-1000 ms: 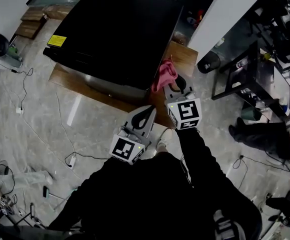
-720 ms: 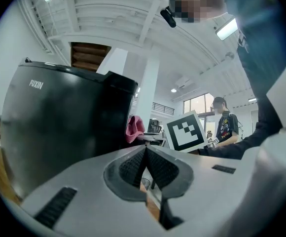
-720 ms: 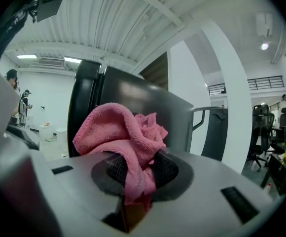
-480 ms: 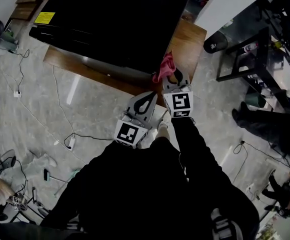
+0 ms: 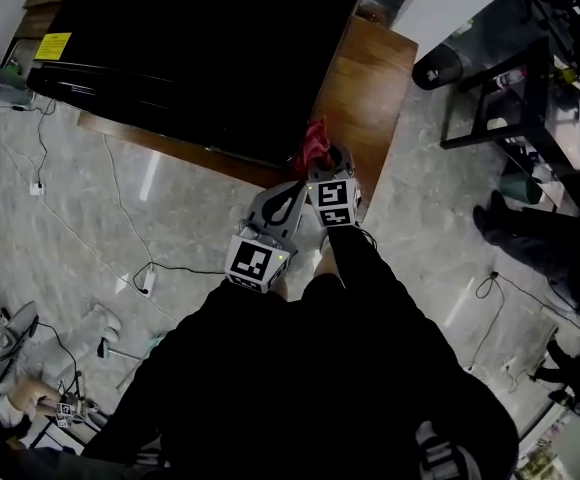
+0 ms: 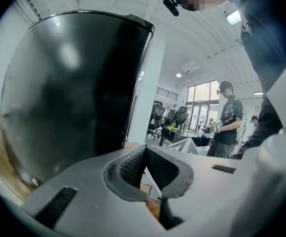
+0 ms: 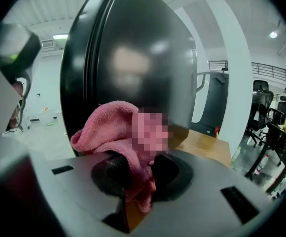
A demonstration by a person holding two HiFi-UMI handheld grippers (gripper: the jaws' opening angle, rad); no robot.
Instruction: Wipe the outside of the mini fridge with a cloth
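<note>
The right gripper point(image 7: 135, 168) has its jaws closed tight on a pink cloth point(image 7: 114, 127). A fold of the cloth is pinched between them, a tail hangs below the jaws, and the rest bunches up ahead of the jaws. Straight ahead of these jaws, very close, stands the glossy black wall of the mini fridge point(image 7: 133, 53). The bunched cloth is at that wall, but whether it actually presses on it cannot be told. Below and to the right of the jaws a wooden platform point(image 7: 208, 147) shows under the fridge.

In the head view, the right gripper point(image 5: 323, 160) points at the near right corner of the mini fridge point(image 5: 200, 48), with the cloth point(image 5: 315, 140) at the tip of its jaws, right against that corner and over the wooden platform point(image 5: 365, 98).

The left gripper point(image 6: 145, 151) has its jaws fully together with nothing between them. The fridge point(image 6: 69, 88) rises ahead and to the left of them, apart from the jaws. Far off to the right of them a person point(image 6: 226, 120) stands in the room. In the head view the left gripper point(image 5: 286, 204) sits just beside the right one, to its left and a little behind, its jaws aimed at the platform's front edge.
</note>
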